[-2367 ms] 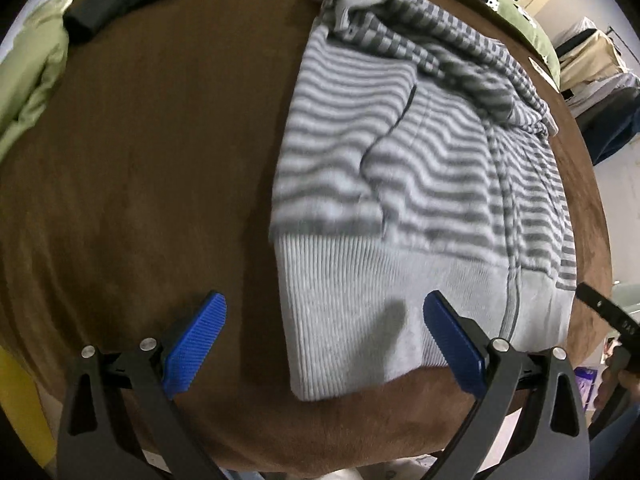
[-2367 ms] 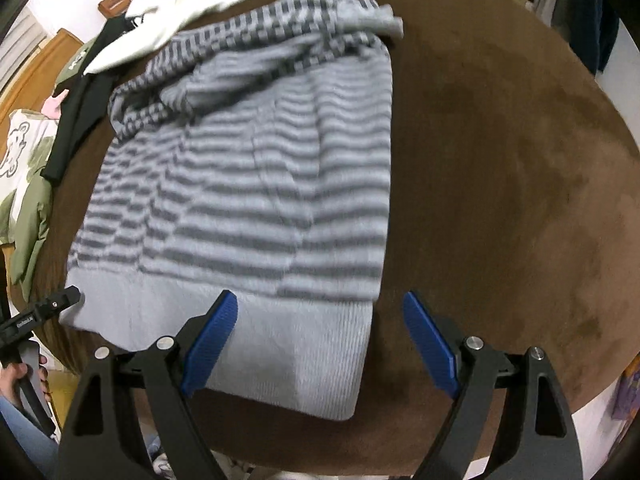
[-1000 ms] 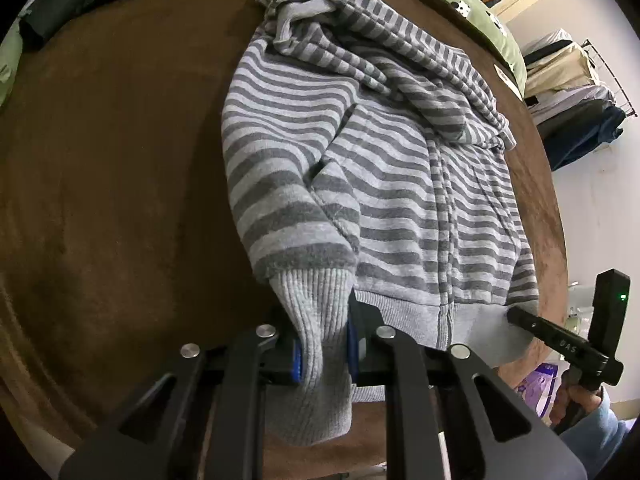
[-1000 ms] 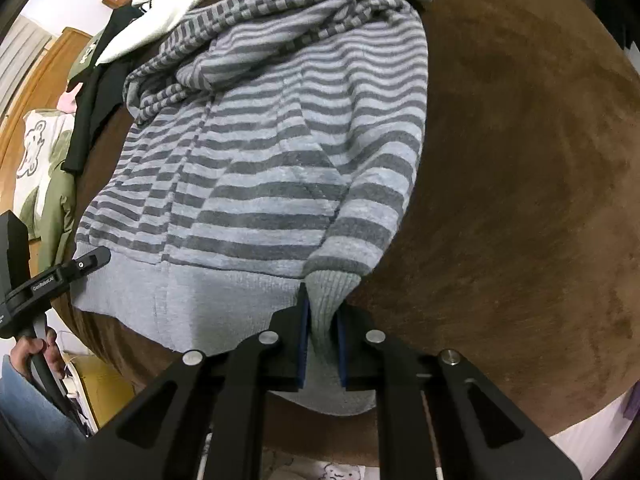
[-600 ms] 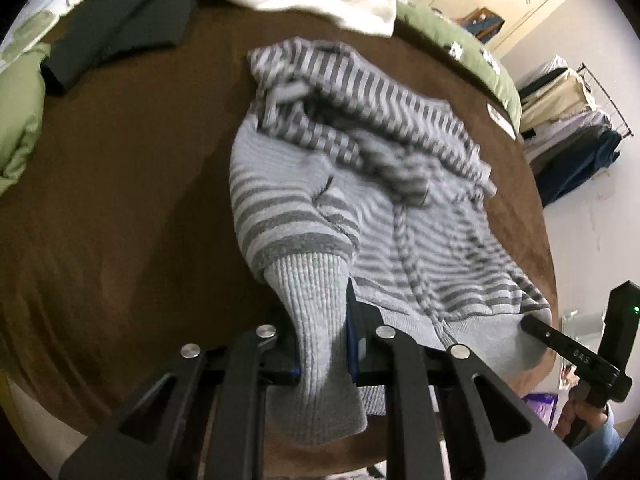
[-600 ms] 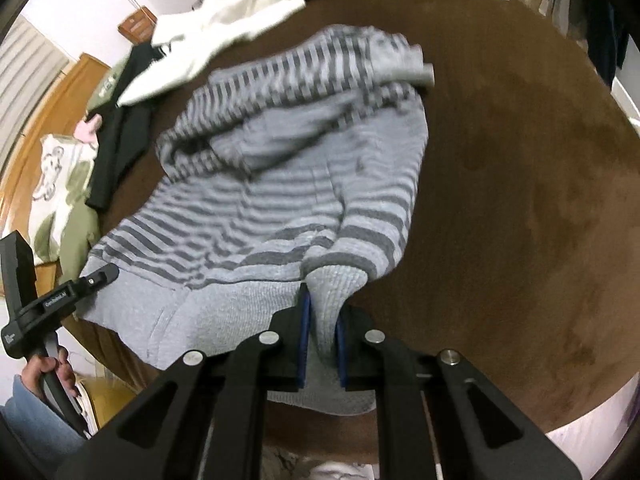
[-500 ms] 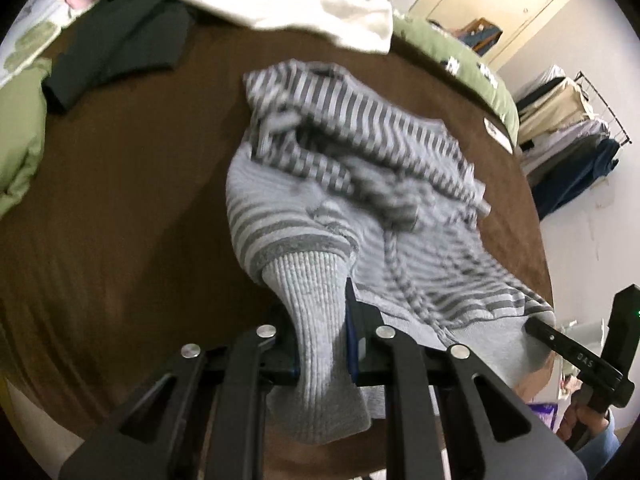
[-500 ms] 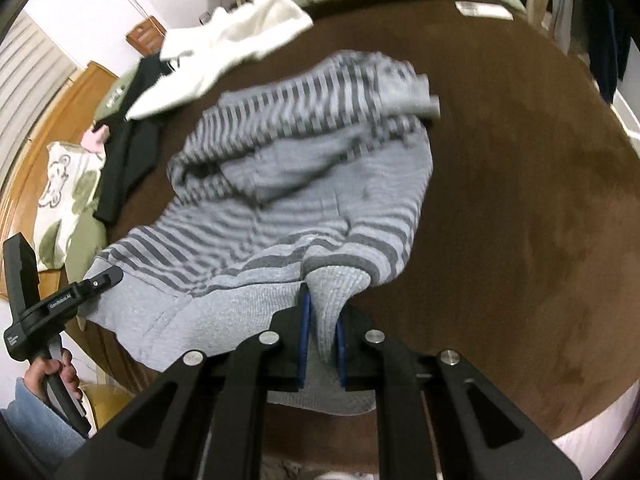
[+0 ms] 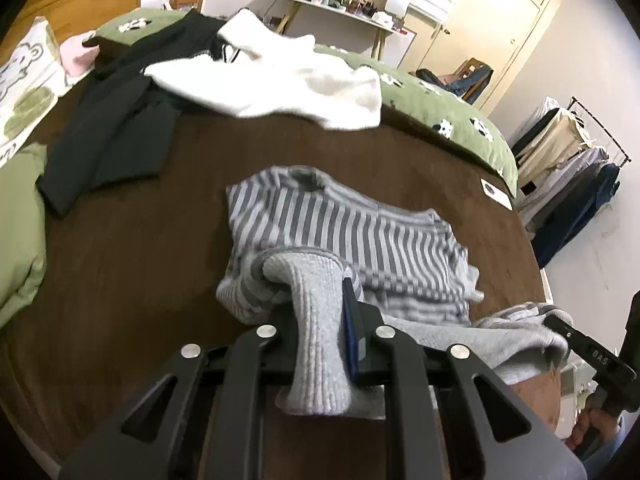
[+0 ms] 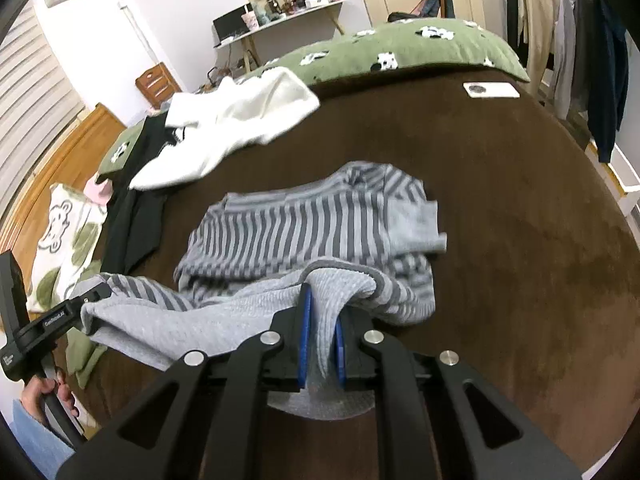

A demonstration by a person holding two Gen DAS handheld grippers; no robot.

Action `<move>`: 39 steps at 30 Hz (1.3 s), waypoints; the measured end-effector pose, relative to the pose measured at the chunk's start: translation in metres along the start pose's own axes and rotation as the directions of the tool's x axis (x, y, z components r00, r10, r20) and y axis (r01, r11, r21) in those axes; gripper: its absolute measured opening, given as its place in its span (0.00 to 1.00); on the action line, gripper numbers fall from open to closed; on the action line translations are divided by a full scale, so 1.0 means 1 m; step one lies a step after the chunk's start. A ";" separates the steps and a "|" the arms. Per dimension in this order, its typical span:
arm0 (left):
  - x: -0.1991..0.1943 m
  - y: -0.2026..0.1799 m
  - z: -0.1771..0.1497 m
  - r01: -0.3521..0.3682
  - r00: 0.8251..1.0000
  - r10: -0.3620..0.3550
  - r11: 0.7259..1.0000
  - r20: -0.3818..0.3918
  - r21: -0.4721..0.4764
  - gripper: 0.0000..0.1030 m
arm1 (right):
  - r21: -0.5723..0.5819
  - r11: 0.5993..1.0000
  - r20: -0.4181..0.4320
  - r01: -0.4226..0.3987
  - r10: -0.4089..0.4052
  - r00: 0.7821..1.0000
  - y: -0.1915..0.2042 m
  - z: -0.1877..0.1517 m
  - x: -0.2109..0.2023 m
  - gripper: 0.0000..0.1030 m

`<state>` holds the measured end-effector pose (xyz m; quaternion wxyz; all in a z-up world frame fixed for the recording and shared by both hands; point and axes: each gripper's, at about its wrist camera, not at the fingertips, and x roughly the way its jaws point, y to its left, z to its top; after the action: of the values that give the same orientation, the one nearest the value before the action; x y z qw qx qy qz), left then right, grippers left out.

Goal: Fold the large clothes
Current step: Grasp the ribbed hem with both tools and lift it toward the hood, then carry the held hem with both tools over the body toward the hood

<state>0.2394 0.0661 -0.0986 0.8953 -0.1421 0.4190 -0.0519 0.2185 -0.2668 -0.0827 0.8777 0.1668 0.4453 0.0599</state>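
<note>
A grey striped hoodie (image 9: 352,232) (image 10: 304,224) lies on a brown bedspread (image 9: 132,248) (image 10: 520,216). My left gripper (image 9: 320,320) is shut on one corner of its ribbed hem, which is raised off the bed and drapes back over the jaws. My right gripper (image 10: 320,328) is shut on the other hem corner, lifted the same way. The hem sags between the two grippers, and the striped upper part still rests on the bedspread. In the left wrist view the right gripper (image 9: 576,344) shows at the right edge; in the right wrist view the left gripper (image 10: 52,316) shows at the left.
A white garment (image 9: 288,76) (image 10: 236,120) and a black one (image 9: 116,128) (image 10: 132,216) lie at the far side of the bed, with a green duvet (image 9: 440,112) (image 10: 400,52) behind. A clothes rack (image 9: 572,160) (image 10: 580,40) stands to the right. A small card (image 10: 490,90) lies near the far right edge.
Both grippers closed on the hem corners, then rose and tilted up, drawing the hem off the bed and toward the hood end. More of the room now shows.
</note>
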 end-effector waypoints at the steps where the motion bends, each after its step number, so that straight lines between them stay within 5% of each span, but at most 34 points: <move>1: 0.004 -0.001 0.006 0.002 1.000 -0.002 1.000 0.004 -0.003 0.18 | 0.003 1.000 0.007 0.004 -0.004 1.000 0.001 0.008 0.004 0.10; 16: 0.141 -0.004 0.103 -0.021 0.999 0.026 0.995 -0.046 0.097 0.18 | 0.000 0.988 0.028 0.153 -0.153 0.988 -0.001 0.092 0.131 0.10; 25: 0.218 0.008 0.106 -0.022 0.991 0.038 0.992 -0.125 0.123 0.20 | 0.026 0.981 -0.038 0.193 -0.192 0.981 -0.024 0.088 0.202 0.10; 39: 0.251 0.018 0.088 -0.064 0.991 0.076 0.992 -0.112 0.106 0.24 | -0.032 0.982 -0.050 0.186 -0.187 0.981 -0.032 0.073 0.246 0.13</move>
<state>0.4676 0.0491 -0.2350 0.8767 -0.0781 0.4719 -0.0499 0.4223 -0.2521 -0.2409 0.8695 0.1105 0.4813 -0.0121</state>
